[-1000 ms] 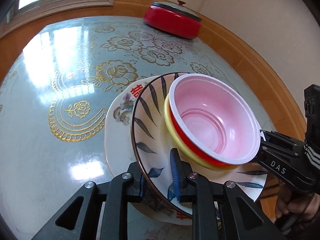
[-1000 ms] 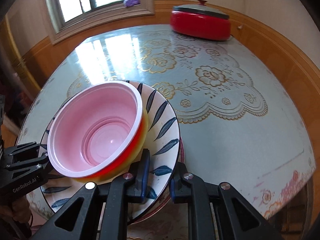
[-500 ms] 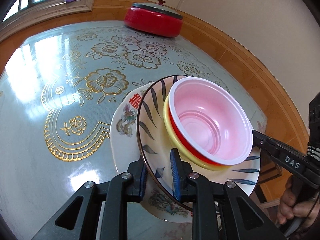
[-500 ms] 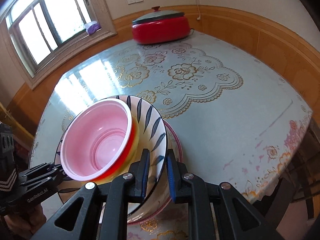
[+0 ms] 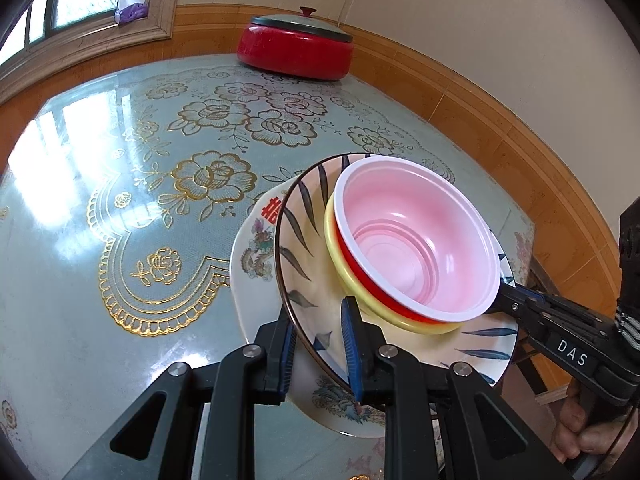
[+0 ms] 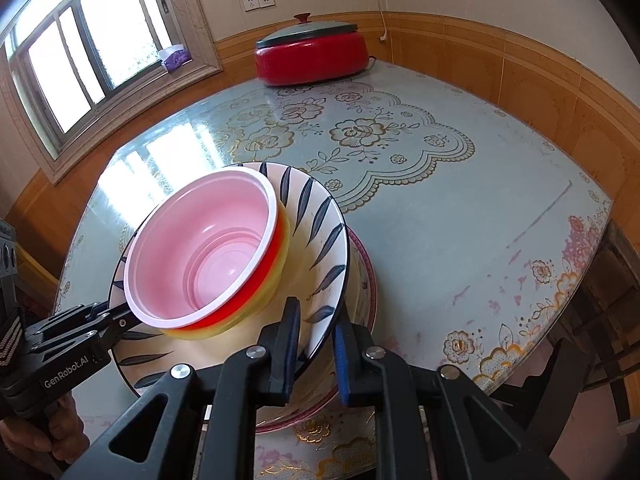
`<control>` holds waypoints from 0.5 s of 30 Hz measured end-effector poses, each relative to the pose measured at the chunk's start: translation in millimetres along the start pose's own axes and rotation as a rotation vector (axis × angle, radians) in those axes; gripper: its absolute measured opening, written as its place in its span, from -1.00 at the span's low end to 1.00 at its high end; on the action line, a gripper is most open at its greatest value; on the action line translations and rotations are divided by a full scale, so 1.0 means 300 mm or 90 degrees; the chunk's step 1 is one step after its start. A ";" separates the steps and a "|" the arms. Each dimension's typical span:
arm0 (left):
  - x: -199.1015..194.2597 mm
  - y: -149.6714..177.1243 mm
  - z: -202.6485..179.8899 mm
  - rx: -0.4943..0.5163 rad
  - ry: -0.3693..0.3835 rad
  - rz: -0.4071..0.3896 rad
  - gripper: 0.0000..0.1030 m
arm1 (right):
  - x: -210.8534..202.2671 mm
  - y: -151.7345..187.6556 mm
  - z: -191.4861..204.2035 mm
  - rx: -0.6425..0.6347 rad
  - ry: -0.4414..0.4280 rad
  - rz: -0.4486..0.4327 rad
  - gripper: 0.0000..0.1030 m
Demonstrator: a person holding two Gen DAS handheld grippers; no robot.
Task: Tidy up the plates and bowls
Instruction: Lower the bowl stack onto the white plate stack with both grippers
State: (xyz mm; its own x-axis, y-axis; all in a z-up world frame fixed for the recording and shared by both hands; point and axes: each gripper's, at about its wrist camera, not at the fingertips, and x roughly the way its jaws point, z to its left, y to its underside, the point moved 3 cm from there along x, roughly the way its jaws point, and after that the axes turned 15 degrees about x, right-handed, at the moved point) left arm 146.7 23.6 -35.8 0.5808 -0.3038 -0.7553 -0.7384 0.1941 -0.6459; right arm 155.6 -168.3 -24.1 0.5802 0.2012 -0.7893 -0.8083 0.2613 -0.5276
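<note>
A white plate with blue leaves point(image 5: 304, 240) carries a nested stack of bowls point(image 5: 412, 236): pink-white inside, red, then yellow. My left gripper point(image 5: 318, 320) is shut on the plate's near rim. From the opposite side my right gripper point(image 5: 516, 300) clamps the rim too. In the right wrist view the right gripper point(image 6: 316, 320) is shut on the leaf plate point(image 6: 320, 216) beside the bowls point(image 6: 208, 248), and the left gripper point(image 6: 116, 316) holds the far rim. A floral plate point(image 5: 256, 248) lies beneath on the table; I cannot tell whether the two plates touch.
A red lidded pot point(image 5: 296, 52) stands at the table's far edge by the wall. The glass-topped floral table point(image 5: 120, 160) ends close on the right point(image 6: 580, 280), with dark furniture point(image 6: 600, 320) below. A person's hand point(image 5: 580, 428) holds the right gripper.
Both wrist views have rolled, so the pot and window now sit more upright in frame. Both grippers stay shut on the leaf plate's rim, with the bowls still stacked on it.
</note>
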 end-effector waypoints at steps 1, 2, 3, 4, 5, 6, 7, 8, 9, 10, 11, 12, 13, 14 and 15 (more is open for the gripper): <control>-0.003 0.001 -0.001 0.003 -0.003 -0.001 -0.56 | 0.000 -0.001 -0.003 0.004 -0.003 0.000 -0.72; -0.004 0.002 -0.002 0.005 -0.004 -0.002 -0.54 | 0.000 -0.001 -0.005 0.008 -0.005 0.001 -0.72; -0.007 0.003 -0.003 0.006 -0.005 -0.003 -0.53 | 0.001 -0.001 -0.006 0.011 -0.006 0.001 -0.71; -0.010 0.003 -0.004 0.006 -0.006 -0.004 -0.52 | 0.001 -0.001 -0.005 0.012 -0.005 0.000 -0.72; -0.012 0.004 -0.006 0.008 -0.009 -0.003 -0.52 | 0.001 0.001 -0.003 0.011 -0.003 -0.001 -0.72; -0.014 0.006 -0.007 0.010 -0.011 -0.004 -0.52 | -0.002 0.004 0.000 0.011 -0.001 -0.002 -0.72; -0.016 0.007 -0.007 0.011 -0.013 -0.005 -0.51 | -0.002 0.004 0.000 0.012 -0.001 -0.002 -0.71; -0.018 0.008 -0.006 0.011 -0.013 -0.006 -0.51 | -0.001 0.003 -0.001 0.014 -0.002 -0.002 -0.71; -0.021 0.009 -0.006 0.010 -0.014 -0.006 -0.50 | 0.001 0.002 -0.001 0.018 -0.004 -0.001 -0.71; -0.024 0.010 -0.006 0.009 -0.014 -0.006 -0.49 | 0.003 0.002 -0.001 0.021 -0.004 0.000 -0.71; -0.028 0.011 -0.006 0.008 -0.017 -0.007 -0.48 | 0.004 0.004 0.001 0.022 -0.004 -0.001 -0.71; -0.030 0.013 -0.006 0.009 -0.018 -0.008 -0.48 | 0.003 0.007 0.003 0.021 -0.002 -0.004 -0.71; -0.034 0.015 -0.006 0.009 -0.017 -0.010 -0.47 | 0.001 0.010 0.004 0.021 0.000 -0.008 -0.71; -0.038 0.017 -0.008 0.010 -0.016 -0.011 -0.47 | -0.001 0.013 0.006 0.022 0.001 -0.013 -0.70; -0.043 0.018 -0.010 0.012 -0.017 -0.013 -0.47 | -0.003 0.015 0.007 0.022 0.003 -0.017 -0.70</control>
State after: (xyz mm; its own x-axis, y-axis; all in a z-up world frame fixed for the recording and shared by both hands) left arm 134.3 25.7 -29.3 0.6051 -0.2824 -0.7444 -0.7198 0.2057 -0.6631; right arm 151.7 -165.4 -25.2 0.6009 0.1893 -0.7766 -0.7886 0.2988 -0.5374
